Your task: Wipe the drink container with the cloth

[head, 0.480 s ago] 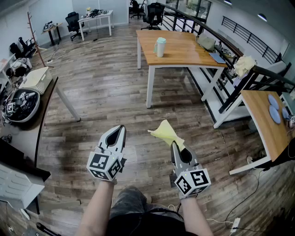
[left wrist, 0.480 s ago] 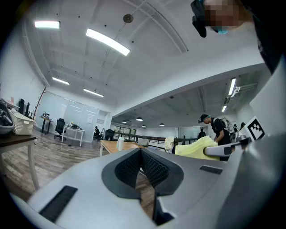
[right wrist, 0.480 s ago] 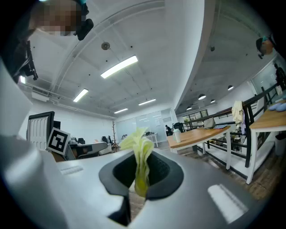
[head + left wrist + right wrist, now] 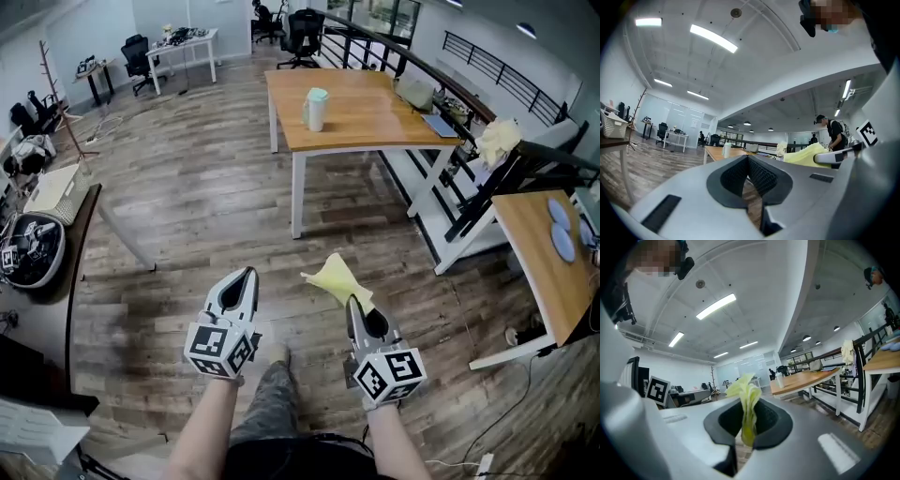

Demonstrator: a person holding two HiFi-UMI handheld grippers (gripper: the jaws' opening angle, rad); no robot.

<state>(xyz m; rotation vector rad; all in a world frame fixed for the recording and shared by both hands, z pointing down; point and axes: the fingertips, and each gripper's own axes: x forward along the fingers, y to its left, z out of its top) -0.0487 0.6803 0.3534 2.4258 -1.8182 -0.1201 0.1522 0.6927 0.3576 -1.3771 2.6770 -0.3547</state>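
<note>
Over floor (image 4: 187,206), right gripper (image 4: 352,303) level, pinching cloth (image 4: 336,277), left gripper (image 4: 248,273) level, probably empty.

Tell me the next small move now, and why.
Probably step toward the wooden table: the drink container stands on it, well out of reach, while the right gripper pinches the yellow cloth and the left gripper is shut, empty.

Cloth (image 4: 336,277): lower end hidden between the pinching pads of the right gripper (image 4: 353,305); only the upper folds show.
Drink container (image 4: 316,109), near the left edge of the far table (image 4: 375,117): too small to tell lid detail or surface marks.
Right-hand table (image 4: 539,272): cut off by the picture's edge; plates (image 4: 562,239) near its far corner partly cropped.
Dark table leg (image 4: 125,236): smeared by blur.
Forearms (image 4: 199,431): cut at the bottom edge.
</note>
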